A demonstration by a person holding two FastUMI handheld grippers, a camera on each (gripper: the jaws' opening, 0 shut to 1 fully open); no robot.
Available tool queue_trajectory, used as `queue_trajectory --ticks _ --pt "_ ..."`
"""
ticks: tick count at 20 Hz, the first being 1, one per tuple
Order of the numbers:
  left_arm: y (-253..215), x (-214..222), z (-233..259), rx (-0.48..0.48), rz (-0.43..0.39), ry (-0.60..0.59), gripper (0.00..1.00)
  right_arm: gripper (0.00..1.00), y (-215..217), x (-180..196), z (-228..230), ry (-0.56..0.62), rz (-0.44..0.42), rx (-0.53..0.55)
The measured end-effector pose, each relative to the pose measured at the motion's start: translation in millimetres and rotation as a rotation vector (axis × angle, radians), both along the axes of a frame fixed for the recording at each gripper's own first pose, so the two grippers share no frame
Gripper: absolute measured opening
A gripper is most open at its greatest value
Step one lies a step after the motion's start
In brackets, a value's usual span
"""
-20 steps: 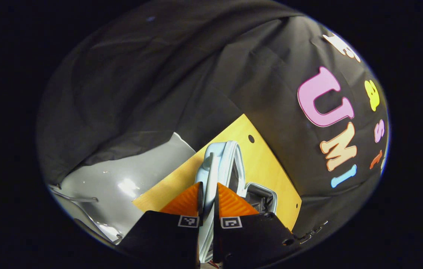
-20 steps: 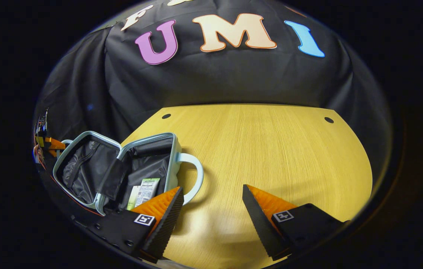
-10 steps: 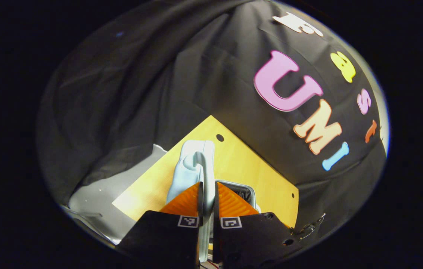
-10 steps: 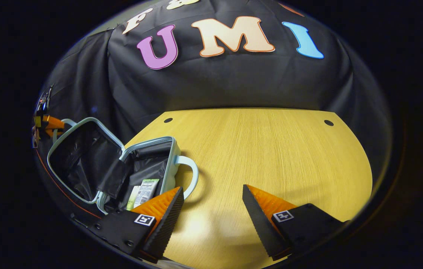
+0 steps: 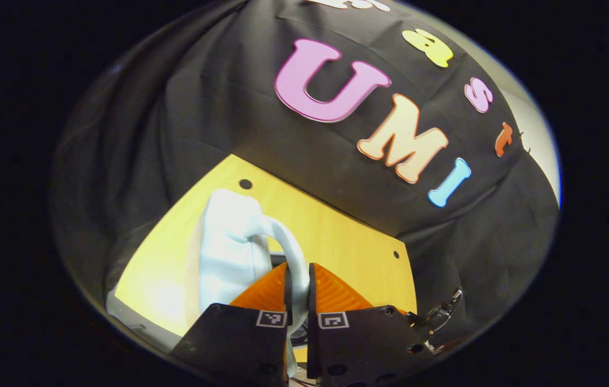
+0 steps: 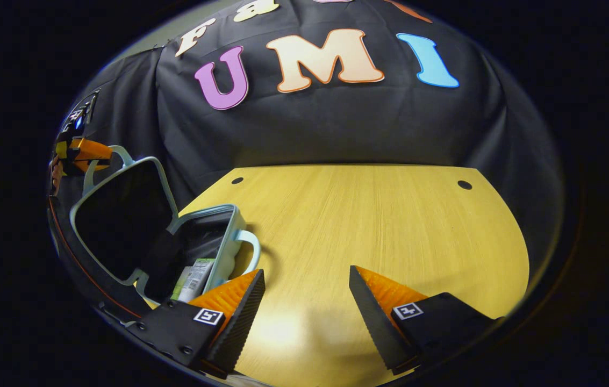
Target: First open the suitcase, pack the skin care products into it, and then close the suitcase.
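Your left gripper (image 5: 298,279) pinches the lid handle (image 5: 288,252) of the pale blue hard-shell suitcase (image 6: 218,242), lid raised on the yellow wooden table (image 6: 369,226). Your right gripper (image 6: 307,293) hovers spread beside it.

Right gripper (image 6: 307,293) was held open over table (image 6: 369,226); suitcase (image 6: 205,242) lid (image 6: 119,215) was raised by left gripper (image 6: 86,153), skincare packet (image 6: 192,277) seen inside

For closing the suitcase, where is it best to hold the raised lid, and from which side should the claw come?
Probably by the looped handle on the lid. It arches clear of the shell, so two fingers fit either side of the thin bar. Come from outside the lid, as the left claw does, shut on that handle.
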State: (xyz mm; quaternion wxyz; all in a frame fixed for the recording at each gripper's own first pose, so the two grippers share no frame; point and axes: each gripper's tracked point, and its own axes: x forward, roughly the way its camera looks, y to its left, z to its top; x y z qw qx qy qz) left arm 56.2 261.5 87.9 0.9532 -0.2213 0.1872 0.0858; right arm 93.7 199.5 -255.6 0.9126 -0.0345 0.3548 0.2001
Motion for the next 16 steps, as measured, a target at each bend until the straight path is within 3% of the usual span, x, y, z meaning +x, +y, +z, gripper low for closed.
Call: queue_trajectory --ticks 7,16 --pt "-61 61 -40 -0.008 -0.118 0.099 0.07 0.98 -27 12 16 -0.033 -0.035 0.025" --pt "-114 111 -145 -0.006 -0.204 0.302 0.07 0.98 -66 17 25 -0.061 -0.082 0.007"
